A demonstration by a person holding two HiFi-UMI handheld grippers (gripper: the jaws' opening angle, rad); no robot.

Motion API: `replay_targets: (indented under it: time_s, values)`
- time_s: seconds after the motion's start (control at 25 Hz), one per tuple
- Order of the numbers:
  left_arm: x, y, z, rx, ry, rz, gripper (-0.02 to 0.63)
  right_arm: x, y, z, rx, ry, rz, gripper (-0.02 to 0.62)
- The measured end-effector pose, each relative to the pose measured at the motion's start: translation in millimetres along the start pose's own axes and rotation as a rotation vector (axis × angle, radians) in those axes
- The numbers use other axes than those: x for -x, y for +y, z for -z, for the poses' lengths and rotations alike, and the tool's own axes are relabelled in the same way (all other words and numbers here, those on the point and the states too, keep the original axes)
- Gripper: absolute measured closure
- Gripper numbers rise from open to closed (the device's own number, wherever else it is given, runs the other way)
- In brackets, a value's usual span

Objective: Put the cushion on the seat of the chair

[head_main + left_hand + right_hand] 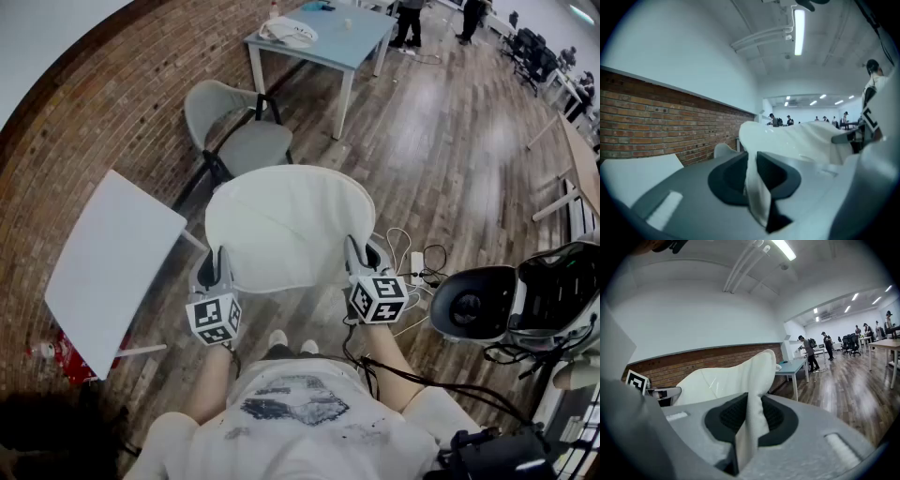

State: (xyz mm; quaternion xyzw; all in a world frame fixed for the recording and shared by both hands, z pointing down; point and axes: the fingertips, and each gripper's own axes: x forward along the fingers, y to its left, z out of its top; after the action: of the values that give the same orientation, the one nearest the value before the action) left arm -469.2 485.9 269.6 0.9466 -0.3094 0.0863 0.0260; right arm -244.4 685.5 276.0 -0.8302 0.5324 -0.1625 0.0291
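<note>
I hold a white seat cushion (289,225) flat and level in front of me, above the wooden floor. Its near left edge (757,197) is pinched in my left gripper (217,274), which is shut on it. At the near right corner (754,394), my right gripper (360,264) is likewise shut on the fabric. The grey chair (240,131) with black legs stands beyond the cushion, by the brick wall, and its seat is bare. The cushion hangs apart from the chair, nearer to me.
A white tabletop (111,267) leans at the left. Beyond the chair stands a light blue table (326,39). Cables and a power strip (417,267) lie on the floor at the right, next to a headset (476,304) and other gear. People stand far off.
</note>
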Motion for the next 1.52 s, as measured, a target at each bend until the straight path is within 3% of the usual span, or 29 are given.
replay_targets:
  time_s: [0.48,0.84,1.16,1.52]
  values:
    - [1,-4,-8,-0.009,0.023,0.006,0.557,10,0,-8,-0.03,0.02,0.014,0.545]
    - [-20,-11,8,-0.008,0.023,0.003,0.557,-8,-18,5,-0.038,0.014,0.007,0.545]
    - [-125,18,13,0.007,0.027,0.011,0.557,-110,-44,-2,-0.041,0.029,0.017,0.545]
    - [-263,97,-10,0.04,0.043,-0.048,0.557,-279,-42,-50,-0.01,0.066,-0.029,0.545]
